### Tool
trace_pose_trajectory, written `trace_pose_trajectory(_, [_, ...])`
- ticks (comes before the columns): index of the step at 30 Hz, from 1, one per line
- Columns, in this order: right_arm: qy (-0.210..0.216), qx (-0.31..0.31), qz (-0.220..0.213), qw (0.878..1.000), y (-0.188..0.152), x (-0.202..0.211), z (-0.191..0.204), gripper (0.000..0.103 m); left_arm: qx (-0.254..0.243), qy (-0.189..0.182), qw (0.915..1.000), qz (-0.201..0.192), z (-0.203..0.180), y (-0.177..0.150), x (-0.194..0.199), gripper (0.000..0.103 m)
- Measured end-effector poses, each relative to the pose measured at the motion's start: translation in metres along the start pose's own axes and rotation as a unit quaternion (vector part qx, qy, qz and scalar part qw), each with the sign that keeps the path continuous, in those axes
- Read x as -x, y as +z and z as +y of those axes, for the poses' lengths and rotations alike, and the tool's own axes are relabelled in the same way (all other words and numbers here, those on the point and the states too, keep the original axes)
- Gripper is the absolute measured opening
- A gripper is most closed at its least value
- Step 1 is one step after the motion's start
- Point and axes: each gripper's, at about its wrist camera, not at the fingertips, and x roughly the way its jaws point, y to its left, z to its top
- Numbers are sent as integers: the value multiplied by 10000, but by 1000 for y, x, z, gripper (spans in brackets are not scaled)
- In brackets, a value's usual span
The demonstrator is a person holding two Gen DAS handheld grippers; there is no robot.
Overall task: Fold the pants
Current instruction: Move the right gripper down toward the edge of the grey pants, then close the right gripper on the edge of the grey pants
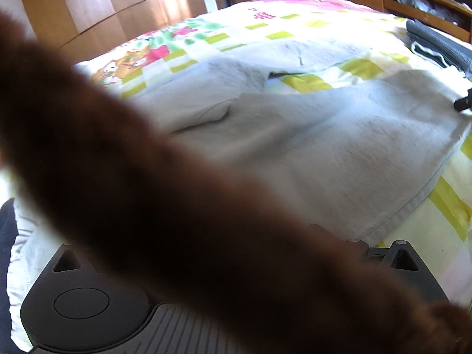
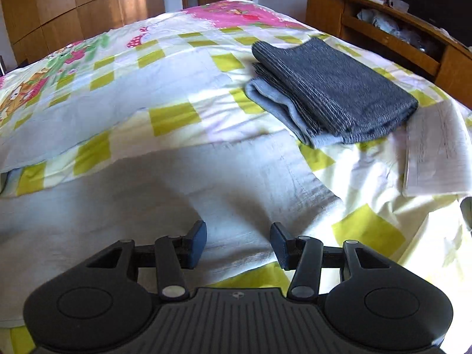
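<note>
Pale grey pants [image 1: 309, 135] lie spread on the patterned bed cover, with the waist toward me and one leg running off to the far left [image 2: 97, 115]. My right gripper [image 2: 239, 244] hovers open just over the pale cloth [image 2: 183, 188], with nothing between its blue pads [image 2: 197, 240]. In the left wrist view a blurred brown sleeve [image 1: 147, 194] crosses the picture. It hides the fingers of my left gripper, and only the gripper's dark body [image 1: 82, 301] shows. A small dark tip [image 1: 464, 103] sits at the pants' right edge.
A folded dark grey garment [image 2: 333, 88] lies on the bed cover [image 2: 174, 118] to the far right of the pants. Next to it at the right edge is a sheet of paper [image 2: 436, 153]. A wooden wardrobe [image 2: 73, 6] and a wooden shelf unit [image 2: 383, 29] stand behind the bed.
</note>
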Motion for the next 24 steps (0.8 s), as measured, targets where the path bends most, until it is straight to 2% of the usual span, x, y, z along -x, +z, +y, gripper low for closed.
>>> trace_pose_trajectory(3, [511,637,-337,9961,8,17,37,61,24,-45,10000,-43,10,2,7,102])
trace_pose_trajectory(5, [905,1241,-516,9868,16,19,77,61,99,-3,9998,-163,27,6,16,102])
trace_pose_trajectory(7, [1281,1942,-633,9705,30,15,119,61,69,58,9994,-344,52,12,25,102])
trace_pose_trajectory(11, [1906,3245,-800,9230,69,-22,222,61,-77,349,9977,-570,119,28,22,102])
trace_pose_trajectory(14, [2265,3735,-570,8977,101,-65,289,61,-10,531,9971,-547,179,45,3,102])
trace_pose_trajectory(16, [2478,3978,-427,8823,118,-85,324,61,-54,787,9960,-419,216,56,-16,102])
trace_pose_trajectory(18, [2621,4294,-256,8638,132,-100,352,64,129,904,9954,-284,255,65,-34,102])
trace_pose_trajectory(21, [2655,4620,-82,8462,145,-116,381,65,406,758,9963,-87,298,79,-59,102])
trace_pose_trajectory(24, [2681,4818,73,8342,153,-127,395,68,638,400,9971,106,326,88,-84,101])
